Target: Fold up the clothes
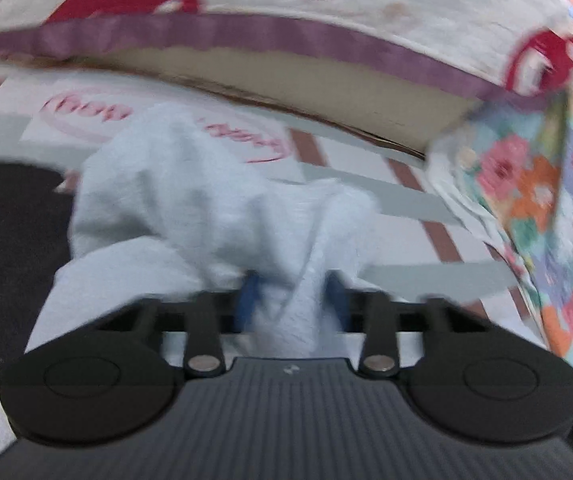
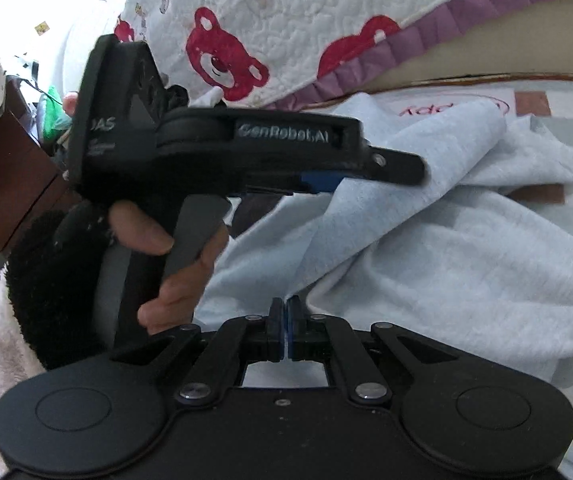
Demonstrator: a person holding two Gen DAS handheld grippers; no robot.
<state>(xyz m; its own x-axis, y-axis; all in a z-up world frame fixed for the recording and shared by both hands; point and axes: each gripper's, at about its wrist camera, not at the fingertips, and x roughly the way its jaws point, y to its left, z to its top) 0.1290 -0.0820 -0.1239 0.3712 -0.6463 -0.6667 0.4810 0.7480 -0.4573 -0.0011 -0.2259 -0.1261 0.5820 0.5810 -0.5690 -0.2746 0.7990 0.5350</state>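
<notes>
A light blue garment (image 1: 190, 200) lies bunched on a patterned mat. My left gripper (image 1: 292, 292) is shut on a fold of it, with cloth filling the gap between the blue pads and draped over them. In the right wrist view the same garment (image 2: 446, 264) spreads over the mat, and my left gripper (image 2: 366, 178), held in a hand, lifts a stretch of it. My right gripper (image 2: 285, 320) has its jaws pressed together at the garment's near edge; whether cloth sits between the pads I cannot tell.
A quilted bedspread with red bears and purple trim (image 2: 286, 32) hangs over the bed edge behind. A floral fabric (image 1: 546, 200) lies at the right. A dark cloth (image 1: 10, 240) lies at the left. A wooden cabinet (image 2: 10, 176) stands at the far left.
</notes>
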